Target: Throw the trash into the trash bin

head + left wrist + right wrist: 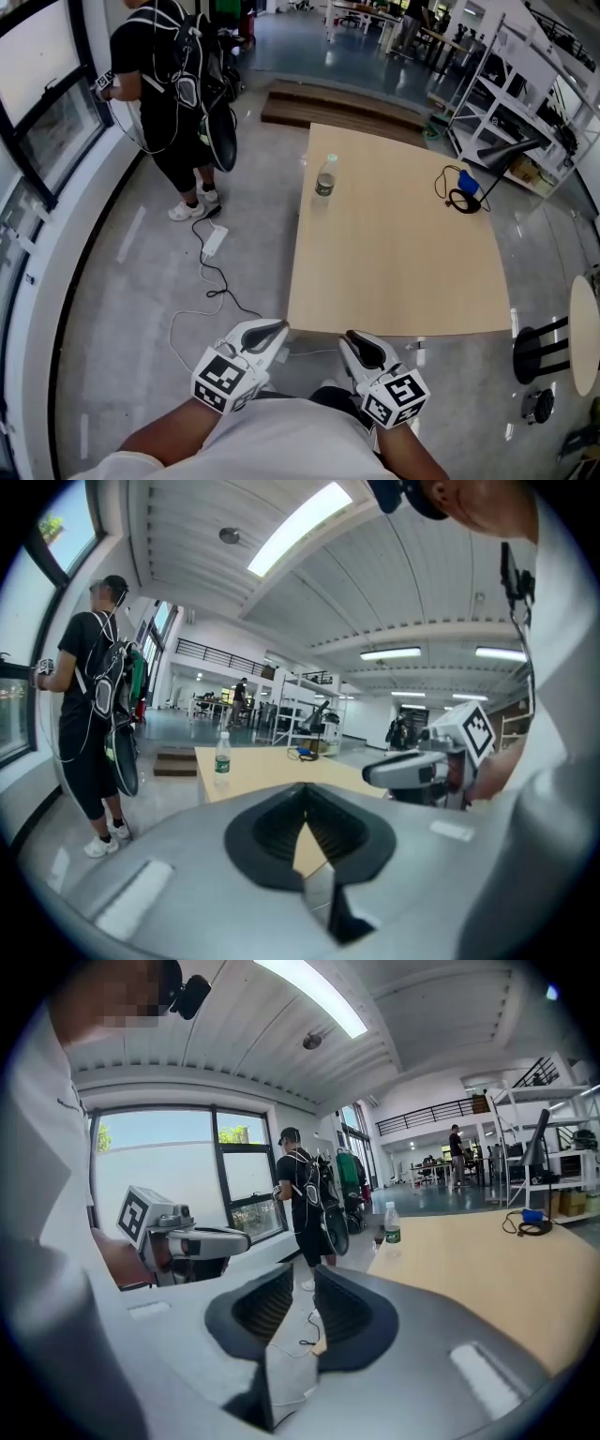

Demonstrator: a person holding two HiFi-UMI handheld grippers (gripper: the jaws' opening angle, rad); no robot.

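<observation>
Ahead of both my grippers lies a pale wooden table (403, 262), its near edge just beyond my jaw tips, and nothing stands between them and the far side of the top. Off to the left of my left gripper (278, 328) a person (173, 94) in black with a backpack stands by the window, and a white cable (211, 300) trails across the grey floor from a white power brick (215, 241) toward me. Far beyond my right gripper (349, 339), a coiled black lead (461, 197) and a small blue object (468, 182) lie near the table's far right corner, with shelving (511, 103) behind them; a black stool (539, 342) sits to the right of that gripper, and a low wooden platform (342, 105) lies past the table. The bottle (325, 178) stands upright near the table's far left edge, well ahead of my left gripper: clear plastic, pale cap, a green label whose print is too small to read. My left gripper's jaws meet at the tips, holding nothing; my right gripper's jaws stand slightly apart, empty
</observation>
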